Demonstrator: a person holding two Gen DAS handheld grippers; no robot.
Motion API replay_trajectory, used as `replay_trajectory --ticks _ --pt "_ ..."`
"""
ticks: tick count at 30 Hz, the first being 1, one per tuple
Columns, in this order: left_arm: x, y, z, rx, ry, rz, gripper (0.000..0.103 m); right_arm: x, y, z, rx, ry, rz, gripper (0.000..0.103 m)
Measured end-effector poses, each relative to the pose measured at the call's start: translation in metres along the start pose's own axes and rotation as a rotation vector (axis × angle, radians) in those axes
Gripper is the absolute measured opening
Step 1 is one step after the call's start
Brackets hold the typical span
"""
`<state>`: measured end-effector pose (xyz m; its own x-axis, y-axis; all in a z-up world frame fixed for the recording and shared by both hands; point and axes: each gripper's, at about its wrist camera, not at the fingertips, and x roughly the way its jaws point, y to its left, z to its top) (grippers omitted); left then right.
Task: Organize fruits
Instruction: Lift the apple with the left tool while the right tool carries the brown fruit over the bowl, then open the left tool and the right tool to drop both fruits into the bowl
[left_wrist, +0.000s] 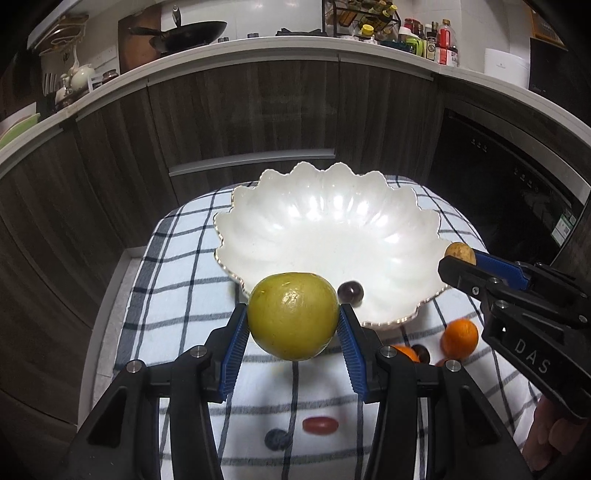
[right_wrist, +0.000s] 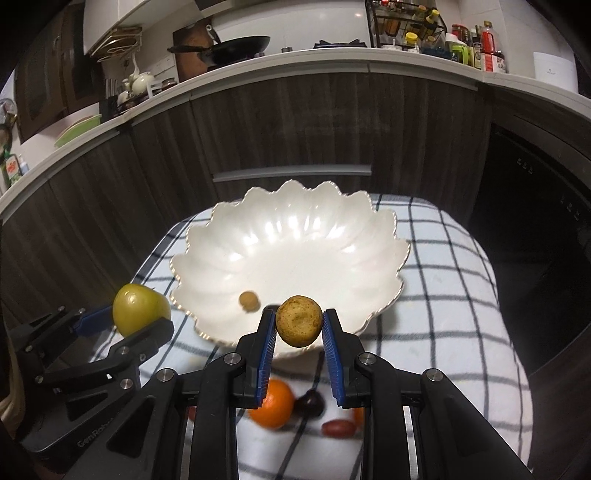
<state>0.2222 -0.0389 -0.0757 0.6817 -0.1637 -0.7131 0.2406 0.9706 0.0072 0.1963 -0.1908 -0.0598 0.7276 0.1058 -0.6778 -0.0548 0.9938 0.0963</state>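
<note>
Above the near rim of the scalloped white bowl (left_wrist: 332, 236), the left hand-held gripper (left_wrist: 293, 325) is clamped on a green apple (left_wrist: 293, 315), its blue pads pressing both flanks. To its right, the right hand-held gripper (right_wrist: 299, 325) is closed on a small brown fruit (right_wrist: 299, 320), held just over the bowl's near edge. The bowl sits toward the far edge of the bench, on a checked cloth (right_wrist: 443, 295). One dark grape (left_wrist: 350, 292) shows inside it in the left view, and a small tan fruit (right_wrist: 249, 301) in the right view.

The step in hand looks like placing both held fruits in the bowl. Each gripper would do best to carry its fruit past the rim and low toward the bowl's floor before opening, since round fruit dropped from height may roll or bounce out. The apple, being heavier, is better set away from the grape.

An orange (left_wrist: 460, 338), another dark grape (right_wrist: 309, 404), a red oblong fruit (left_wrist: 320, 424) and a blueberry (left_wrist: 277, 439) lie on the cloth nearer the bench's front edge.
</note>
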Motion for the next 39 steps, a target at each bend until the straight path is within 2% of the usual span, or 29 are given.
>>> replay_trajectory --ticks 10,21,39 --pt "0.023 0.002 0.026 0.007 -0.011 0.020 0.047 0.021 -0.013 0.022 0.008 -0.001 -0.032 0.027" --pt "0.059 0.010 0.048 -0.003 0.013 0.035 0.047 0.051 -0.030 0.038 0.059 0.024 -0.081 0.027" --pt "0.098 0.014 0.052 -0.015 0.083 0.045 0.048 0.089 -0.045 0.043 0.080 0.100 -0.120 0.027"
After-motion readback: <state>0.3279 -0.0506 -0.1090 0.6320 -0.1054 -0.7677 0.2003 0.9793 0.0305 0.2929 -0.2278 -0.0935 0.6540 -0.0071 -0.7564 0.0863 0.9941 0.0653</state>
